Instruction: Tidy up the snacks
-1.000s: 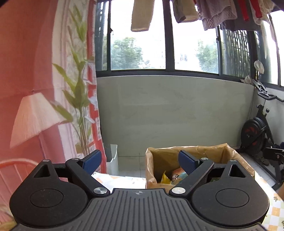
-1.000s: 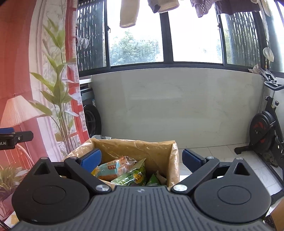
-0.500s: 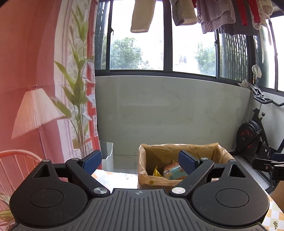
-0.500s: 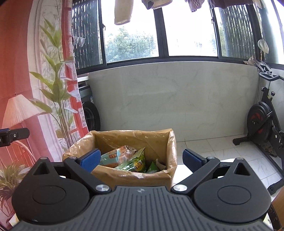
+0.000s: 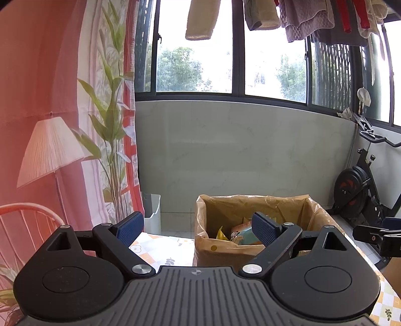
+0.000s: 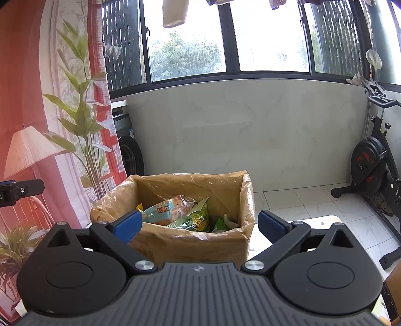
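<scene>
My left gripper (image 5: pixel 196 228) has its blue-padded fingers (image 5: pixel 130 227) spread wide apart, with nothing between them. Through the gap I see a strip of table (image 5: pixel 160 247) covered in a cloth printed with flowers and orange checks. The cardboard box (image 5: pixel 218 253) stands on that table, ahead and to the right, lined with a clear plastic bag whose edge folds over the rim. My right finger pad partly covers the box opening in this view. Inside the box, snack packets (image 5: pixel 238 233) lie in a loose heap: a yellow one at the left and a pale blue one beside it.

My right gripper (image 6: pixel 200 224) is likewise open and empty, its fingers (image 6: pixel 127 224) standing on either side of the box (image 6: pixel 190 247) as seen from behind; I cannot tell whether they touch it. From this view I look down into the box more plainly. A light blue and orange packet (image 6: pixel 168 209) lies on top, a green packet (image 6: pixel 198 220) leans against it to the right, and a corner of a yellow packet (image 6: pixel 139 207) shows at the left.

The tip of my left gripper appears at the left edge of the right wrist view, well apart from the box. Behind the box are a pale marble-look wall (image 6: pixel 250 135), a window with laundry (image 5: pixel 308 17) hanging above it, an exercise bike (image 6: pixel 376 170) at the right, and a curtain printed with leaves and a lamp (image 5: pixel 50 150) at the left.
</scene>
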Demonstrator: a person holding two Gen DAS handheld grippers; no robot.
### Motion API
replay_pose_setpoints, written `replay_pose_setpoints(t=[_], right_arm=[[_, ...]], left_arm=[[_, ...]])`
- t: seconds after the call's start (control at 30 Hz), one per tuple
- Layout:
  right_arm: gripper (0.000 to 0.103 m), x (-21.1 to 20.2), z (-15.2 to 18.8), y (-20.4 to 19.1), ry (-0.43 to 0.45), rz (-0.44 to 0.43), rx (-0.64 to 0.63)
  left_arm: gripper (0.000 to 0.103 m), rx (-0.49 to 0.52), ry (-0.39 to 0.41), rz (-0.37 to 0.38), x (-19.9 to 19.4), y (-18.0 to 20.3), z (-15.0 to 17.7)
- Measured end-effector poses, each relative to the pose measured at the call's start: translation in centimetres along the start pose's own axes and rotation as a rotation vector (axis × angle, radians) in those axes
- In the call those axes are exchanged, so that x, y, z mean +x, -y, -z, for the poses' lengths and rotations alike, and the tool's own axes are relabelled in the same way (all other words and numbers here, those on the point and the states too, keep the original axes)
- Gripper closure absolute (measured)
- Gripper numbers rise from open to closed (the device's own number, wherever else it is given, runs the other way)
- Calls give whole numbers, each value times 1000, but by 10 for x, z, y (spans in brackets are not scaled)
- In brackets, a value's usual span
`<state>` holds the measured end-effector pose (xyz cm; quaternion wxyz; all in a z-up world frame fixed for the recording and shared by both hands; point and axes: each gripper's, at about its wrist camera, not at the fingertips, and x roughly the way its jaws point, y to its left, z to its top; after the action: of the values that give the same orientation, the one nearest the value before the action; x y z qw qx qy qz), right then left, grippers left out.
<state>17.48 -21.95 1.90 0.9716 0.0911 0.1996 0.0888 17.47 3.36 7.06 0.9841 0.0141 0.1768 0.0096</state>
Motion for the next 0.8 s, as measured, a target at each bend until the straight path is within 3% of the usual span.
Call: replay_pose_setpoints(t=[0.8], right_arm=[[2, 3, 3, 2, -12, 5, -10]], left_arm=[[9, -3, -17, 3, 3, -2, 3]])
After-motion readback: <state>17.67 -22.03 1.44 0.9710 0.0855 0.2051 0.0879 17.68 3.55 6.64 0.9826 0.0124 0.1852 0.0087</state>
